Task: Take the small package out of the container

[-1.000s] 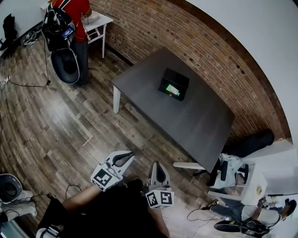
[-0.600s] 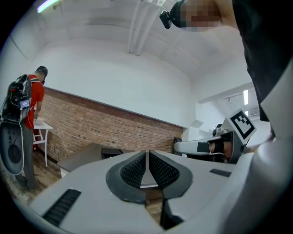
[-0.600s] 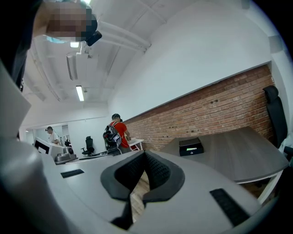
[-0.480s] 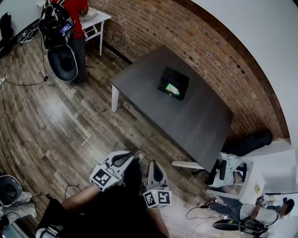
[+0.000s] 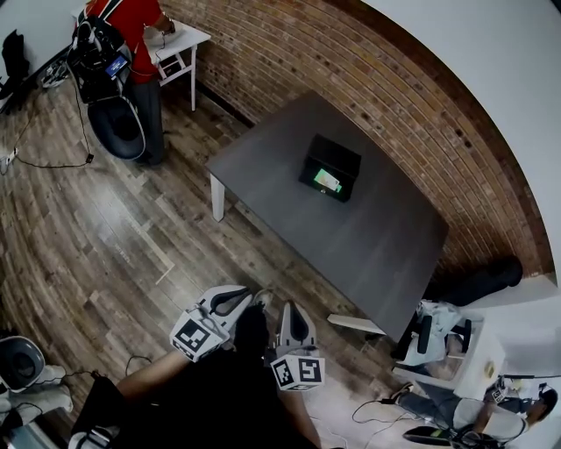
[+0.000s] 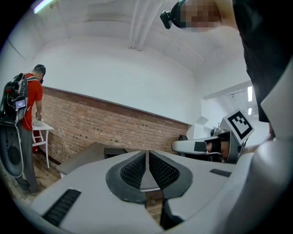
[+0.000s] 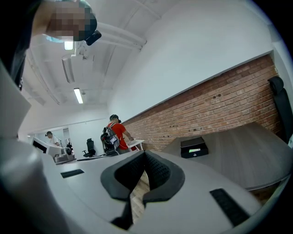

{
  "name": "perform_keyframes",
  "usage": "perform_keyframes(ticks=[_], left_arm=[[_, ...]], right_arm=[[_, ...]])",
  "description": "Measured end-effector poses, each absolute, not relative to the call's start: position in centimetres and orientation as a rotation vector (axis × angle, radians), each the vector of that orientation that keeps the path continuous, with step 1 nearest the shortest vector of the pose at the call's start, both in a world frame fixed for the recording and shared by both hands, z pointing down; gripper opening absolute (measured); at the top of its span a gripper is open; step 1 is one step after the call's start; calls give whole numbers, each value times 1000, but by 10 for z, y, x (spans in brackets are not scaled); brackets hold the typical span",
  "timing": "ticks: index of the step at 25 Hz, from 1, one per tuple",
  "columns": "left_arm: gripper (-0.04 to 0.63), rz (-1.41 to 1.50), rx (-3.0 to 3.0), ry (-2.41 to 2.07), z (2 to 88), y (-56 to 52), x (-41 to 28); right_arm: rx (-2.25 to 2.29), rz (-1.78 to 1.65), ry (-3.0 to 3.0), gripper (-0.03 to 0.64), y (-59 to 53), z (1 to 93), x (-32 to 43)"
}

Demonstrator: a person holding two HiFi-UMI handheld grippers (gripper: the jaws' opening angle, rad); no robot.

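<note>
A black open container (image 5: 330,167) stands on the dark grey table (image 5: 377,237), and a small green-topped package (image 5: 326,181) lies inside it. Both grippers are held low over the wooden floor, well short of the table. My left gripper (image 5: 246,294) is shut with nothing between its jaws, and so is my right gripper (image 5: 290,309) beside it. The left gripper view shows shut jaws (image 6: 147,156) with the container (image 6: 114,152) far ahead. In the right gripper view the shut jaws (image 7: 144,158) point toward the container (image 7: 193,147) and the package (image 7: 195,150).
A brick wall (image 5: 412,114) runs behind the table. A person in a red shirt (image 5: 131,22) with a backpack stands at a small white table (image 5: 184,37) at the far left. White equipment and cables (image 5: 438,329) lie on the floor at the right.
Both grippers have moved a little toward the table along with the person; the jaws stay shut. The person in red has shifted slightly at the white table.
</note>
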State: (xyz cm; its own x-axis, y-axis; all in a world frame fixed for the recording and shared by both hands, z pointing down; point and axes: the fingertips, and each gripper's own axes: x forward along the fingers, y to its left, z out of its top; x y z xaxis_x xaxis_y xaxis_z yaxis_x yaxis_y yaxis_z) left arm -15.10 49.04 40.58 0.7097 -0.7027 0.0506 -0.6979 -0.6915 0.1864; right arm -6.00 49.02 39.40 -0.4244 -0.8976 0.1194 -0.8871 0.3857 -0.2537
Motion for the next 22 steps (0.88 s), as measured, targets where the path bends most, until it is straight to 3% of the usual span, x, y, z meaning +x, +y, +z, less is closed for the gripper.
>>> perform_keyframes(ticks=[22], left_arm=[[49,15,2690,-1182,393,311,-50]], right_arm=[[-1567,-482,2638,25,307,385,38]])
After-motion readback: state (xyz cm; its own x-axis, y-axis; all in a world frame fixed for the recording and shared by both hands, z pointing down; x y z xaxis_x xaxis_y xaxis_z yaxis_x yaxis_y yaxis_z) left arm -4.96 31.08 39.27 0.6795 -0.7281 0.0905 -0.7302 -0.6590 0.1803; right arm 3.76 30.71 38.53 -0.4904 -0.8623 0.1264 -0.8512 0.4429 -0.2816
